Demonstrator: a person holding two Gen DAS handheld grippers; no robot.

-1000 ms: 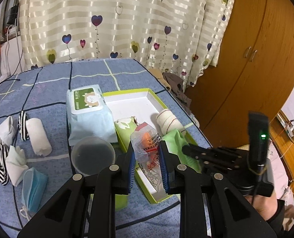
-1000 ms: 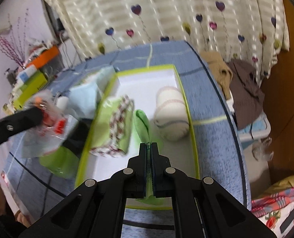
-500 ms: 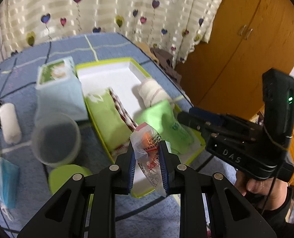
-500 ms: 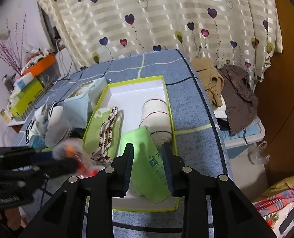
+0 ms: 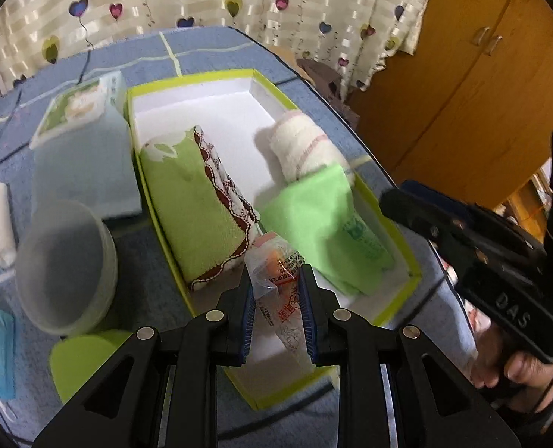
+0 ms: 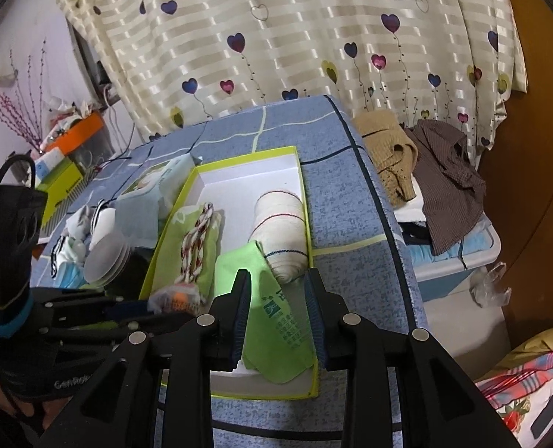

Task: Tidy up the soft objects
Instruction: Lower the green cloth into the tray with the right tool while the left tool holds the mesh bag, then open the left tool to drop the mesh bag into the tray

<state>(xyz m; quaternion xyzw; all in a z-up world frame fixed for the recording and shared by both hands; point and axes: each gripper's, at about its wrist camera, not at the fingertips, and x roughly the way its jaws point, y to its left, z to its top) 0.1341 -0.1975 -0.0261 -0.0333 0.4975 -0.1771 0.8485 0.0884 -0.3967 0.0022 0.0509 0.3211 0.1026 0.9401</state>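
One box [image 5: 388, 224]; two green cloths [image 5: 198, 205] (inside).

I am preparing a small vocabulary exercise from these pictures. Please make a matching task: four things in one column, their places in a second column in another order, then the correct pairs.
Things:
1. clear packet
2. rolled towel
3. translucent cup
4. green cloth

Places:
A. on the blue cover, outside the box
B. lying in the box, below the open right tool
C. pinched in the left tool
D. in the box, along its right wall

Pairs: 1-C, 2-D, 3-A, 4-B
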